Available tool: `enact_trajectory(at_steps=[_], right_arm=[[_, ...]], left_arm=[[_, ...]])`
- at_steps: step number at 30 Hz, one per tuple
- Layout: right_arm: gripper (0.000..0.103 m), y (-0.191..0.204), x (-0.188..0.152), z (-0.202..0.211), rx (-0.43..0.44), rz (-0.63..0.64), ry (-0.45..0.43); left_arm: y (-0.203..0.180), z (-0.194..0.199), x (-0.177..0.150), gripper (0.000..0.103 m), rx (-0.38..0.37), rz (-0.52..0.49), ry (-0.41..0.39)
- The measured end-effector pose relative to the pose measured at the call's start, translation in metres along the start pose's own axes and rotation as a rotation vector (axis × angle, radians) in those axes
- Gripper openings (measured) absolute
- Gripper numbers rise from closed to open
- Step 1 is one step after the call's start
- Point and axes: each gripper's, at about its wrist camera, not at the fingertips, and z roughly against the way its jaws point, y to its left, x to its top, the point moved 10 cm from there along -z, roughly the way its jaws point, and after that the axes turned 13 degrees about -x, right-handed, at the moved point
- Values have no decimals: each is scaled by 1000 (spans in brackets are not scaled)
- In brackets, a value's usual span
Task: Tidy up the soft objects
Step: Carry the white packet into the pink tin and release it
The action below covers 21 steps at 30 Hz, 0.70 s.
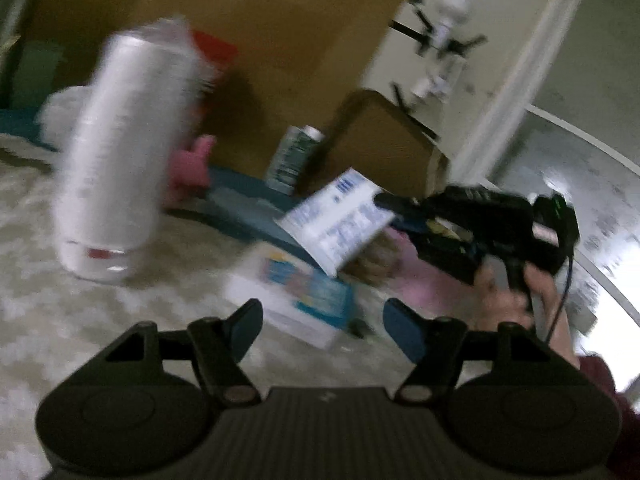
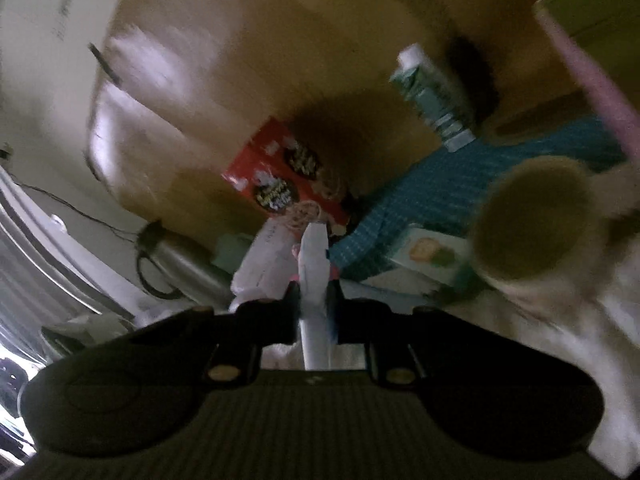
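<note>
My right gripper (image 2: 314,298) is shut on a flat white packet (image 2: 314,264), seen edge-on between its pads. The left wrist view shows the same packet (image 1: 340,220), white with blue print, held in the air by the right gripper (image 1: 384,204) above a tan and pink plush toy (image 1: 376,258). A person's hand holds that gripper. My left gripper (image 1: 322,320) stands open low over the pale carpet, with nothing between its fingers. A white and blue box (image 1: 288,300) lies just beyond it. Another pink plush (image 1: 192,164) sits farther back.
A tall white wrapped stack (image 1: 120,152) stands on the left. A green can (image 1: 296,156) and a red snack box (image 2: 280,176) stand by a big cardboard box (image 1: 260,40). A smaller open cardboard box (image 1: 384,148) stands to its right. A teal mat (image 2: 460,184) lies under them.
</note>
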Motion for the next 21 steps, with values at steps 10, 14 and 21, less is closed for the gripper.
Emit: enact_trajectory(at_steps=[10,14,21], right_arm=[[16,-125,-60,115,-124,-217,-123],[25,-144,-79,136,-156,-229,-154],[43,-141,-97,151,-251,43,-177]], left_arm=[[-76,-81,-42,68,-174,-92,231],[-85,-116,-61,68,-174,-75,326],[-74,-145,-72,69,-146,15,396]])
